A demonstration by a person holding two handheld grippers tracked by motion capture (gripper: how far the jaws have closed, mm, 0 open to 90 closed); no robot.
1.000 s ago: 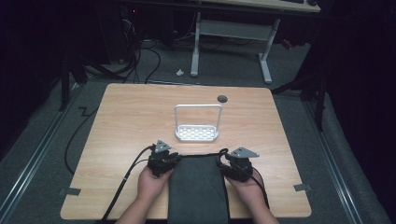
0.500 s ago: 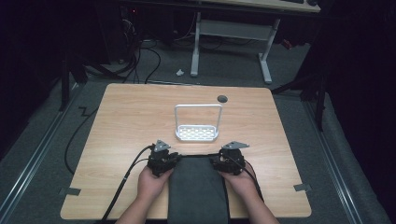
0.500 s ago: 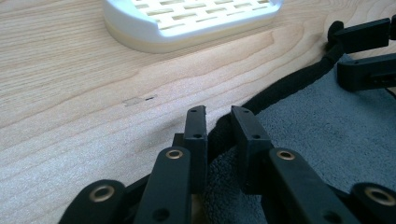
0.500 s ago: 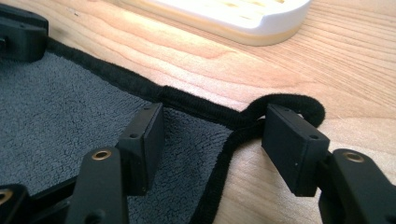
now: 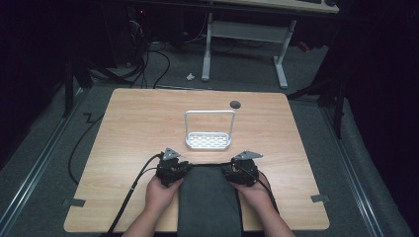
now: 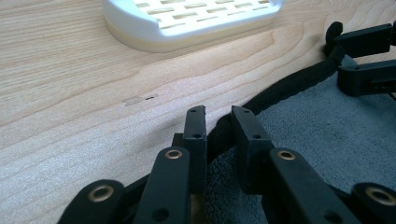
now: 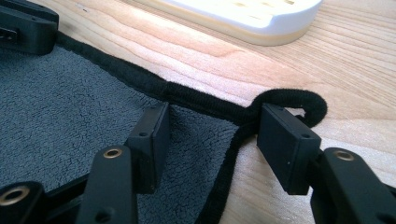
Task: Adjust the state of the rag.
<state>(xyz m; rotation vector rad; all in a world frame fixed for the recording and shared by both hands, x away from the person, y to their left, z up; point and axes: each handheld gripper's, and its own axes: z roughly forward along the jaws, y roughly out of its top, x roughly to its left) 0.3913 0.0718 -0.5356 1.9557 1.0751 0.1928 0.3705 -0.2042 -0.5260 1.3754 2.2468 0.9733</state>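
Observation:
A grey towel (image 5: 210,197) with a black hem lies at the table's front edge and hangs over it between the two hands. My left gripper (image 5: 184,167) is at its far left corner. In the left gripper view the jaws (image 6: 219,112) stand narrow and pinch the black hem. My right gripper (image 5: 228,170) is at the far right corner. Its jaws (image 7: 215,121) stand wide and have just been closing, with the hem's curled corner (image 7: 299,100) between them and untouched. A white slotted rack (image 5: 208,140) with a tall handle stands just beyond the towel.
A wooden table (image 5: 133,128) carries everything, with a dark round hole (image 5: 235,104) near its far edge. Black cables (image 5: 131,190) trail from the left gripper over the front left. Beyond the table stand white desk legs (image 5: 281,69) and floor cables.
The right gripper has shifted a little to the left, onto the towel's right corner. The left gripper and the towel have stayed put.

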